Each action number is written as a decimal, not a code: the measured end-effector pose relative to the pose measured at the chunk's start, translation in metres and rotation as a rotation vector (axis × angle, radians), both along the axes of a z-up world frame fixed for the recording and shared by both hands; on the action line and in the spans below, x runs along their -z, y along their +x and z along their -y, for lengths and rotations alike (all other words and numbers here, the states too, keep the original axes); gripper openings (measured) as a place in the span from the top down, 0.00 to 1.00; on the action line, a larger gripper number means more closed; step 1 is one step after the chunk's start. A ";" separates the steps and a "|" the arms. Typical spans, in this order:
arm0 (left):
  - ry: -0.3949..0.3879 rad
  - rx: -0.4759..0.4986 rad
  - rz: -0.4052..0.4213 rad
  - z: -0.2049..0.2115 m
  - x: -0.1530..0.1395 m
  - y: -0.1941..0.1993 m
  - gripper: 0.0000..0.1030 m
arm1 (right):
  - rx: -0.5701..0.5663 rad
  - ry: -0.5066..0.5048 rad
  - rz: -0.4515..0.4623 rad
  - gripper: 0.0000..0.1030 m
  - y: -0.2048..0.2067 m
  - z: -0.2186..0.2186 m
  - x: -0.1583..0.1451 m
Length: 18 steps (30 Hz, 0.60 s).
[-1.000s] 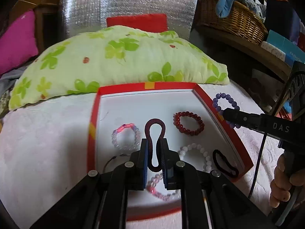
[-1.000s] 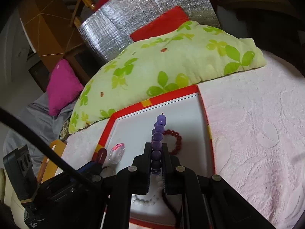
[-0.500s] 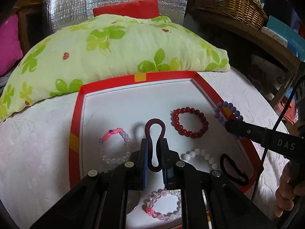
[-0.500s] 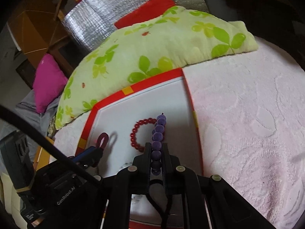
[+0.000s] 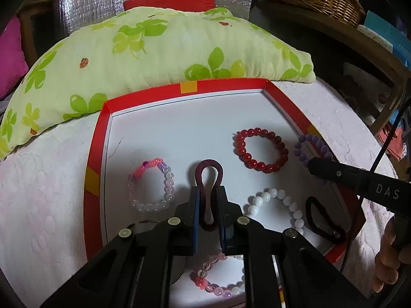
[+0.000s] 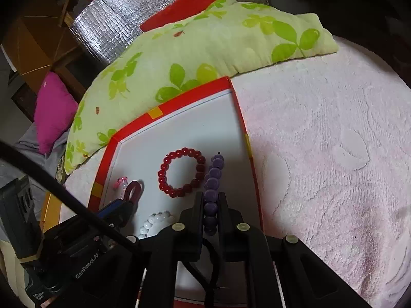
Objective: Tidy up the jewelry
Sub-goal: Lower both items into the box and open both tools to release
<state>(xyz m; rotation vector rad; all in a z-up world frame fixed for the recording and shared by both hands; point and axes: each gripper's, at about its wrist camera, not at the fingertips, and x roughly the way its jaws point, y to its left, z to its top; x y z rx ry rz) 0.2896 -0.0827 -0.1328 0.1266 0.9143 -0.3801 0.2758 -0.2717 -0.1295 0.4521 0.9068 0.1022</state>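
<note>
On the bed's red tray, each gripper's fingers clamp a piece, the left gripper a maroon hair tie and the right gripper a purple bracelet: lower both onto bare white before releasing.

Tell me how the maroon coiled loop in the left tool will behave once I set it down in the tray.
The maroon coiled loop is pinched into a narrow waist by the left tool, so it is probably soft and springy, and may round out on release. It looks thin and light, so it could cling to a finger. Lying flat on the tray, it is unlikely to roll.

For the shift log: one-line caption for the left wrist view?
Left gripper pinches a maroon hair tie above the red-rimmed tray of bracelets.
</note>
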 end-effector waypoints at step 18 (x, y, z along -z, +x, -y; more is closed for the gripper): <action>0.049 -0.045 0.013 -0.002 0.000 -0.003 0.44 | 0.000 0.007 -0.024 0.89 -0.002 0.001 0.000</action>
